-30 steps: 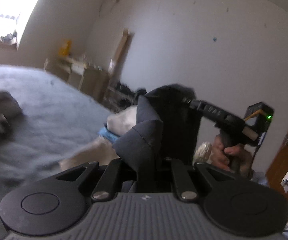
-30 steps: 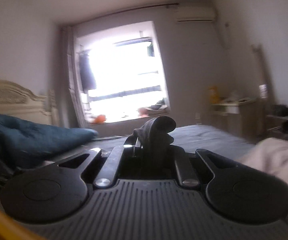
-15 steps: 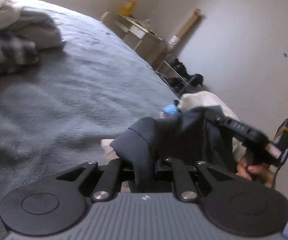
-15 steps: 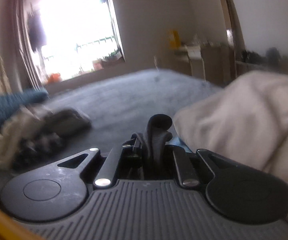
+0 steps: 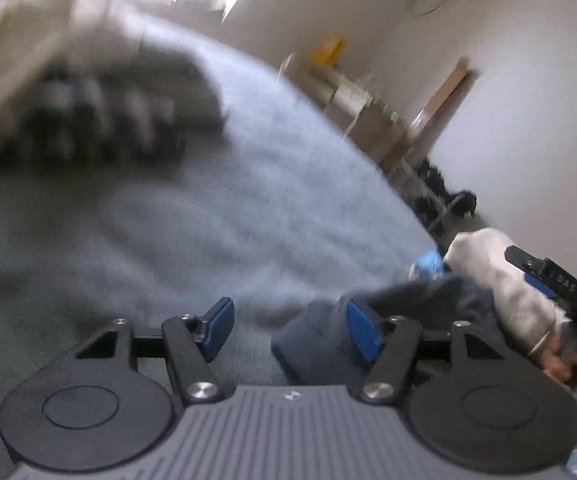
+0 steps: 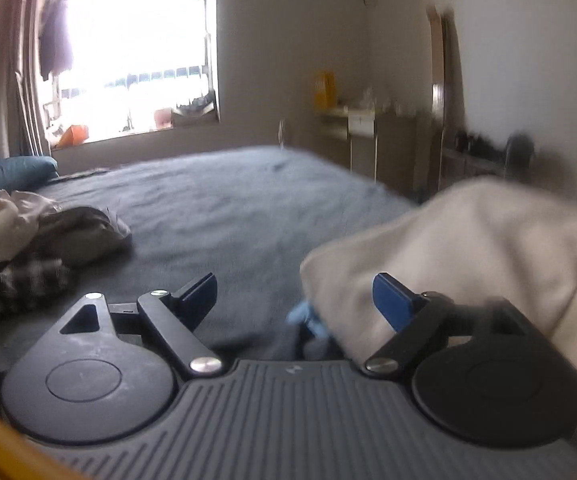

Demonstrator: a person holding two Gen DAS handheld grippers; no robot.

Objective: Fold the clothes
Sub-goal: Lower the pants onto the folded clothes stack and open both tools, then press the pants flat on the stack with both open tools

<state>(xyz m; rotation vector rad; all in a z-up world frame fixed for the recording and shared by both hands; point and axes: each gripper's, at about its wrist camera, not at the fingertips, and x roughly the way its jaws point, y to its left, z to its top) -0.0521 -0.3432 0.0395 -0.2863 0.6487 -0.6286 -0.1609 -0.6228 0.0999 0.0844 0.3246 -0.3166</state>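
Garment (image 5: 320, 344): dark, bunched, on bed (image 5: 248, 208) | both grippers' jaws: apart

Grey-blue bed (image 6: 228, 200); dark navy garment (image 5: 320, 344); cream garment (image 6: 468, 248); black-and-white checked cloth (image 6: 24, 276) (blurred in the left view); blue-padded fingers (image 6: 392, 300); teal pillow (image 6: 4, 176).

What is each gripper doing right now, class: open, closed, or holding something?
Left gripper: open, holding nothing; the dark garment lies between its fingers.
Right gripper: open, holding nothing.
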